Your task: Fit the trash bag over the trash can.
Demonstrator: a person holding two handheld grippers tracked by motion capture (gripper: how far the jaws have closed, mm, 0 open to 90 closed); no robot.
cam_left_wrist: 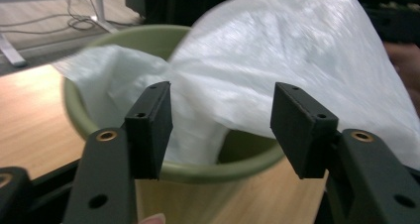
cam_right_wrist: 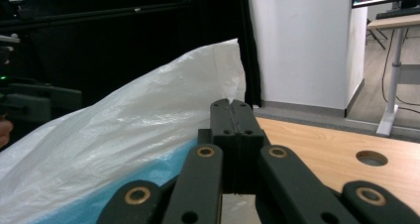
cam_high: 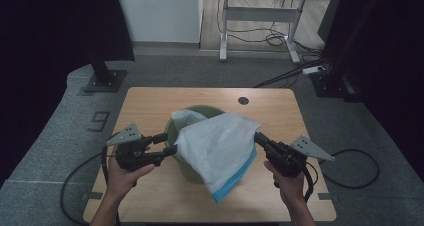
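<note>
A green bin (cam_high: 187,171) stands mid-table. A white woven bag (cam_high: 217,151) with a blue edge drapes over its mouth and hangs down the front. My left gripper (cam_high: 171,142) is open at the bin's left rim, just short of the bag. In the left gripper view its open jaws (cam_left_wrist: 223,100) frame the bin rim (cam_left_wrist: 218,172) and the bag (cam_left_wrist: 297,50). My right gripper (cam_high: 258,137) is shut on the bag's right edge and holds it lifted. In the right gripper view the jaws (cam_right_wrist: 232,105) are pressed together beside the bag (cam_right_wrist: 124,130).
The wooden table (cam_high: 150,106) has a round hole (cam_high: 243,100) near its far edge. Cables (cam_high: 350,166) trail over the grey floor on both sides. A desk frame (cam_high: 260,11) stands at the back, and black stands flank the table.
</note>
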